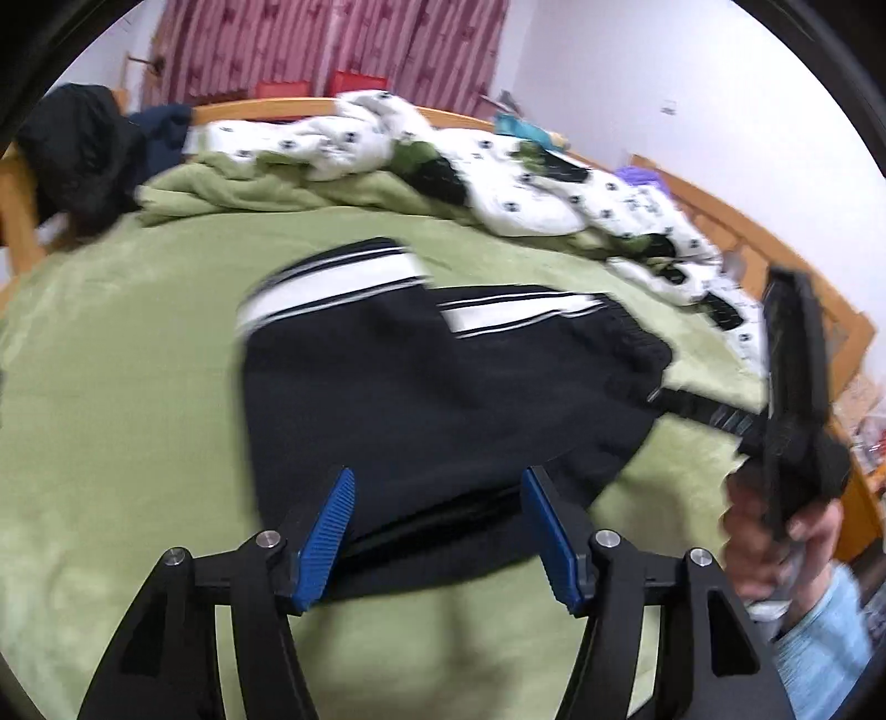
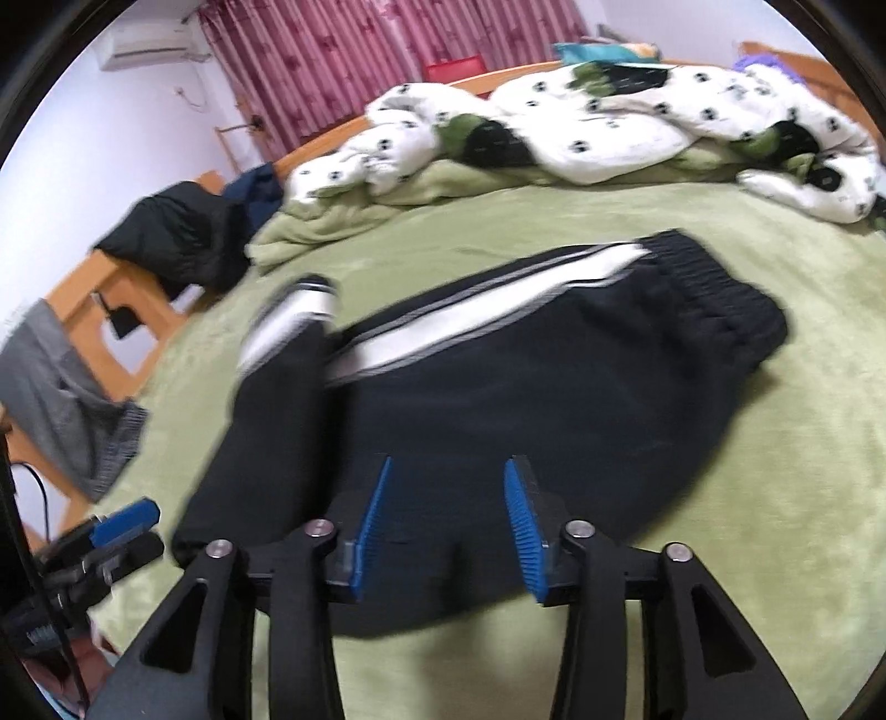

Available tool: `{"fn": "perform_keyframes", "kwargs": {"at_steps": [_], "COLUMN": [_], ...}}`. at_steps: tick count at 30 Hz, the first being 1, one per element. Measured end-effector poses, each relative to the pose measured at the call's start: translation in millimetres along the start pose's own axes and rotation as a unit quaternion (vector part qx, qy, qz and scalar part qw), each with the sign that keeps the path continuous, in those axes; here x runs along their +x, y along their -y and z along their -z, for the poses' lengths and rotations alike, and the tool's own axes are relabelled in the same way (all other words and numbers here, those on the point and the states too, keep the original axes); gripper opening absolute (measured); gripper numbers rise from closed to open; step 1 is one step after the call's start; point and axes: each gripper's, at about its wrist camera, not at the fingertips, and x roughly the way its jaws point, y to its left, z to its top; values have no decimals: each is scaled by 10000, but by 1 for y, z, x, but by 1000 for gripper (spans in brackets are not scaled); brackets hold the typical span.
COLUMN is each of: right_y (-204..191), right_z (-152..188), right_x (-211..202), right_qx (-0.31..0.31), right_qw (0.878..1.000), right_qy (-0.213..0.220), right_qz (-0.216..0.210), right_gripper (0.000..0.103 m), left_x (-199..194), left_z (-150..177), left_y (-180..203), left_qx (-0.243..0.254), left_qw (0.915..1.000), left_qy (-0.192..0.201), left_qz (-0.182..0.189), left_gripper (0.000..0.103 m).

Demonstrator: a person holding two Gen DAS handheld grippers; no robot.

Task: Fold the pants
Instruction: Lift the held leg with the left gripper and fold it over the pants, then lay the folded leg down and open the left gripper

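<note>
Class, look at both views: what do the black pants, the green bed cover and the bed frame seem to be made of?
Black pants: soft matte knit, probably sportswear fabric, with a gathered elastic waistband and white side stripes. Green bed cover: plush, fleece-like, with a fuzzy nap. Bed frame: orange-toned wood, apparently varnished.

Ahead of our left gripper [image 1: 437, 531], with its blue ribbed pads [image 1: 326, 531] on black arms, we see black pants [image 1: 443, 399] with white side stripes edged in thin grey lines. Under them we see a light green blanket [image 1: 122, 387]. Beyond it, farther from our right gripper [image 2: 448, 531], lie a white quilt [image 2: 609, 127] with small black prints, and pink-red patterned curtains [image 2: 354, 50].
</note>
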Motion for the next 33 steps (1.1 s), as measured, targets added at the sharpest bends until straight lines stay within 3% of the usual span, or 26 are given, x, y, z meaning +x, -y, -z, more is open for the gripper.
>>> {"fn": "perform_keyframes", "kwargs": {"at_steps": [3,6,9,11,12,13,16,20,29,33], "right_y": [-21,-39,-54,-61,-64,-67,-82,-97,-60,-22], "right_z": [2,6,13,18,19,18,2,-25,-64,-79], "right_x": [15,39,72,89,93,88,57,20,-3,-21], "right_qx": [127,183,167,182,199,180,-149,-552,-882,-799], "right_qw": [9981,9964,9953,9939,9932,9940,9944,9936,9914,9919], "right_qy": [-129,-375,-708,-900,-957,-850,-436,-69,116,364], "right_qz": [-581,-735,-638,-618,-627,-658,-956,-980,-955,-915], "right_gripper": [57,61,60,48,29,22,18,18,17,17], "left_x": [2,12,20,32,36,40,44,56,91,98], "left_z": [18,41,57,64,68,71,71,62,49,48], "left_y": [-28,-57,-76,-81,-83,-83,-78,-62,-6,23], "left_qx": [-92,-598,-1104,-1341,-1453,-1561,-1690,-1697,-1545,-1164], "left_qw": [9990,9963,9926,9888,9866,9846,9816,9782,9868,9927], "left_qy": [-257,-553,-507,-597,-631,-611,-430,-370,-261,-243], "left_qz": [-357,-257,-20,273,391,498,775,1142,407,-180], "left_gripper": [60,60,60,60,60,60,60,61,63,61]}}
